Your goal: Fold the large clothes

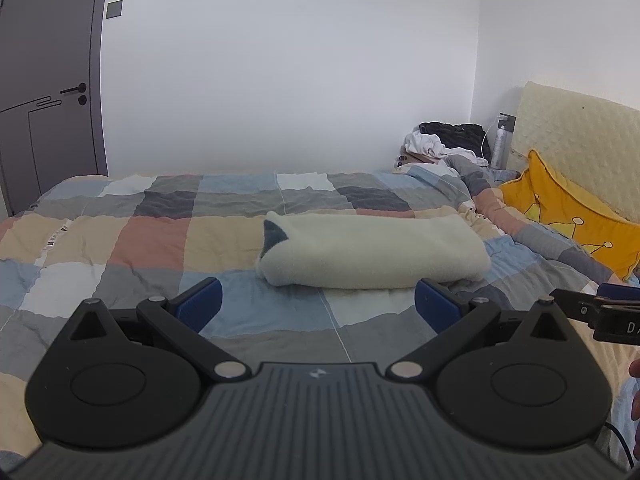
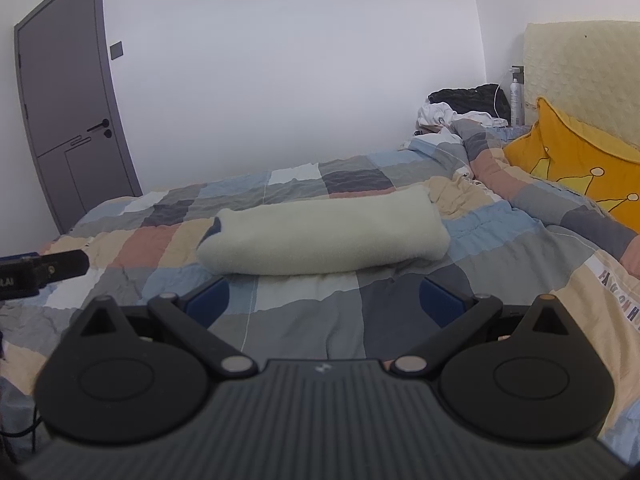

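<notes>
A cream fleece garment (image 1: pixel 372 252) lies folded into a long thick bundle across the checked quilt (image 1: pixel 152 240), with a dark blue-grey corner showing at its left end. In the right wrist view the same bundle (image 2: pixel 324 236) lies just beyond the fingers. My left gripper (image 1: pixel 318 304) is open, its blue pads wide apart, hovering just short of the bundle's near edge and holding nothing. My right gripper (image 2: pixel 324 300) is open too, empty, in front of the bundle's near side. Each gripper shows at the edge of the other's view.
A yellow cushion (image 1: pixel 576 220) leans on the padded cream headboard (image 1: pixel 580 140) at right. Loose clothes (image 1: pixel 444 140) and a spray bottle (image 1: pixel 500 146) are piled at the far corner. A grey door (image 1: pixel 48 80) stands at left. A rolled quilt edge (image 2: pixel 560 208) runs along the right.
</notes>
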The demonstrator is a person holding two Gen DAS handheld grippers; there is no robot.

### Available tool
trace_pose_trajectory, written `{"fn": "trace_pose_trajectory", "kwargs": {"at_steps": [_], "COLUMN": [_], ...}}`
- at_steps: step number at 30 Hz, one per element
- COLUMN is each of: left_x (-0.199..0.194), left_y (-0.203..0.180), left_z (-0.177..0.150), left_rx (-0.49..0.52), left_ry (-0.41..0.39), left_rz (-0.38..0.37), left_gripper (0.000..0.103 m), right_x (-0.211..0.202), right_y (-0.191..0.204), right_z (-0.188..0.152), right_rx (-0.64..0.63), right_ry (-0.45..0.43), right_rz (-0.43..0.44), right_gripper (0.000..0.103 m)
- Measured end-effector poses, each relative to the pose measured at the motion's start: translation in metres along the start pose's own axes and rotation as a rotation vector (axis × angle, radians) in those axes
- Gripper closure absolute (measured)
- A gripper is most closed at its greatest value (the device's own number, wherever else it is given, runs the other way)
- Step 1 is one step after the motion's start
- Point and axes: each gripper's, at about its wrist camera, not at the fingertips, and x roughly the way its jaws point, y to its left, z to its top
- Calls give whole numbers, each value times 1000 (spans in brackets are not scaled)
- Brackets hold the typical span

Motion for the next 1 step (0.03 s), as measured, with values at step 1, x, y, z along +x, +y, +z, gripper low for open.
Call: {"fn": "trace_pose_trajectory", "kwargs": {"at_steps": [1], "left_x": [-1], "left_y": [0], "left_z": [0], "left_rx": [-1], "left_ry": [-1], "left_rz": [1], "left_gripper": [0], "right_x": [0], "right_y": [0], "right_z": [0], "right_rx": [-1], "right_ry": [0], "right_rz": [0], "right_gripper": [0]}}
